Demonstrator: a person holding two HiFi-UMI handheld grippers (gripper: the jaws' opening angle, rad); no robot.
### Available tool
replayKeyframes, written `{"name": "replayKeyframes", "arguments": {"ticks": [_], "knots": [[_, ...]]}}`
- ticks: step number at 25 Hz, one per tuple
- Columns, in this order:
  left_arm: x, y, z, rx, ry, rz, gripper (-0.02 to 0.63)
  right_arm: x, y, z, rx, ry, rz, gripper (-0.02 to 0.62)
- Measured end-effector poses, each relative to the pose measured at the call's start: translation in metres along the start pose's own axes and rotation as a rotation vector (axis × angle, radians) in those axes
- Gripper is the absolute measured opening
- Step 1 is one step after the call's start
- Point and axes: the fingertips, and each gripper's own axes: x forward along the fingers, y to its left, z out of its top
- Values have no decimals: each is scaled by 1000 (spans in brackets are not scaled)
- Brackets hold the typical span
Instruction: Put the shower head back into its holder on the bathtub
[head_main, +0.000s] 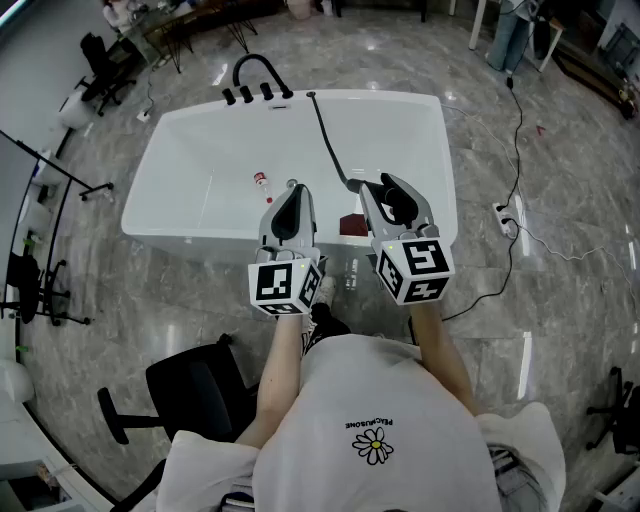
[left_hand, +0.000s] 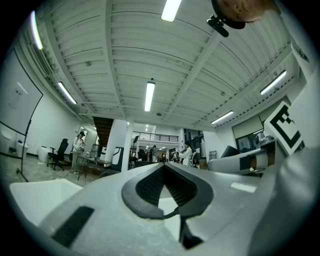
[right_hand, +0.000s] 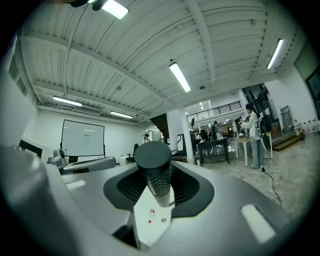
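Right gripper (head_main: 383, 190), jaws grasping the dark, knurled cylindrical shower head (right_hand: 154, 167), above the white bathtub's (head_main: 380, 97) near side; left gripper (head_main: 292, 192), at its left, clenched empty.

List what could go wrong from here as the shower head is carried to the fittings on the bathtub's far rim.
1. The right gripper holds the shower head only by its round dark handle, so it might twist or slip.
2. The slack hose lies across the bathtub and could snag, or sweep the small bottle inside.
3. The left gripper is shut and empty, so nothing steadies the hose.
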Motion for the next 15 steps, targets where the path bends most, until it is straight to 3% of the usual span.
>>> {"name": "replayKeyframes", "arguments": {"ticks": [15], "knots": [[10,-3,-18,-11,39,2,-2,-5,-17,-9,34,6,-10,140]]}}
